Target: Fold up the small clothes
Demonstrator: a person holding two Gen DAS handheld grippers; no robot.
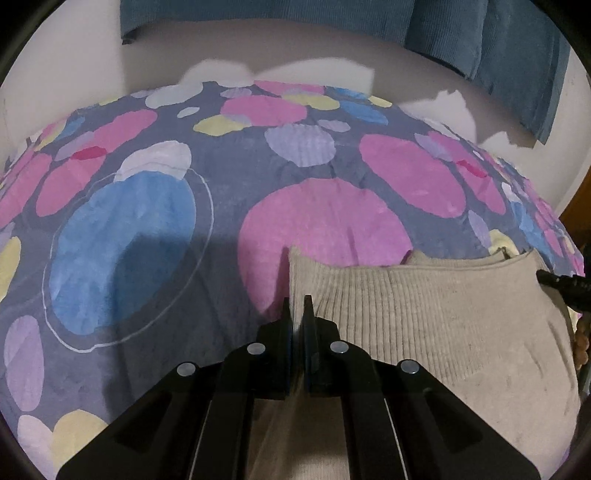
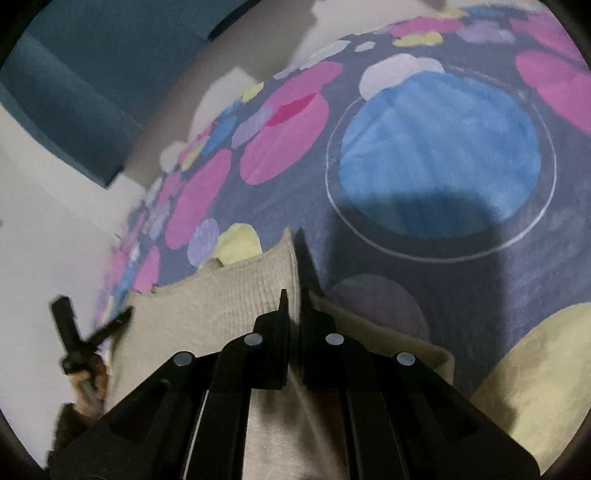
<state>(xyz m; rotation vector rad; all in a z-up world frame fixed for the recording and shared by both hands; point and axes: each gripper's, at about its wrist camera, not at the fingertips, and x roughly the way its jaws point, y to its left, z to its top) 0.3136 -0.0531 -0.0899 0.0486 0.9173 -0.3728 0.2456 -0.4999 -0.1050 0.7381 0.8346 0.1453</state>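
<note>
A beige ribbed knit garment [image 1: 436, 317] lies on a bed cover with coloured circles [image 1: 147, 221]. My left gripper [image 1: 297, 306] is shut on the garment's left edge, with cloth pinched between the fingers and a corner standing up past the tips. In the right wrist view my right gripper [image 2: 293, 301] is shut on another edge of the same garment [image 2: 221, 306], its corner sticking up past the tips. The right gripper's tip shows at the right edge of the left wrist view [image 1: 561, 282]. The left gripper shows at the left of the right wrist view [image 2: 85, 332], blurred.
The patterned cover [image 2: 443, 155] spreads ahead of both grippers. A pale wall [image 1: 258, 44] stands behind the bed with blue-green curtains [image 1: 480, 33] hanging above. The bed's edge drops off at the left of the right wrist view [image 2: 55, 240].
</note>
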